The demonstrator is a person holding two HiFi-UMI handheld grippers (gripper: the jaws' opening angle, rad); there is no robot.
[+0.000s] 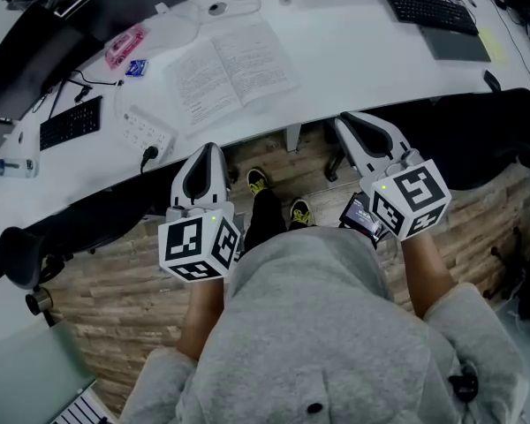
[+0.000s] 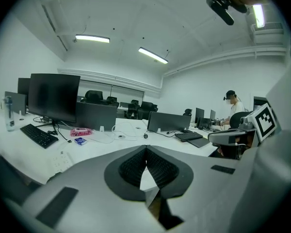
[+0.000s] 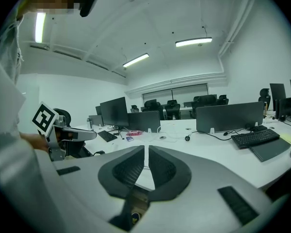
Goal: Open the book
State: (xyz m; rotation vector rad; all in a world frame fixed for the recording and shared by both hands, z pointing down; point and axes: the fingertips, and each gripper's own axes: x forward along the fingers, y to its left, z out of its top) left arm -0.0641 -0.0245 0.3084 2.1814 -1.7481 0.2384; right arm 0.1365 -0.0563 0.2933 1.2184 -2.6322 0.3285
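The book (image 1: 231, 71) lies spread open, pages up, on the white desk (image 1: 353, 51), beside the power strip (image 1: 147, 132). The opening step appears complete. The left gripper (image 1: 209, 148) and right gripper (image 1: 346, 124) hang short of the desk edge, well apart from the book, each with its jaws together and empty. Probably no further contact is required; any further page turn calls for a fresh reach forward.

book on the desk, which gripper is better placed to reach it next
Left, probably: the left gripper points almost straight at the open book; the right gripper sits farther off to the side.
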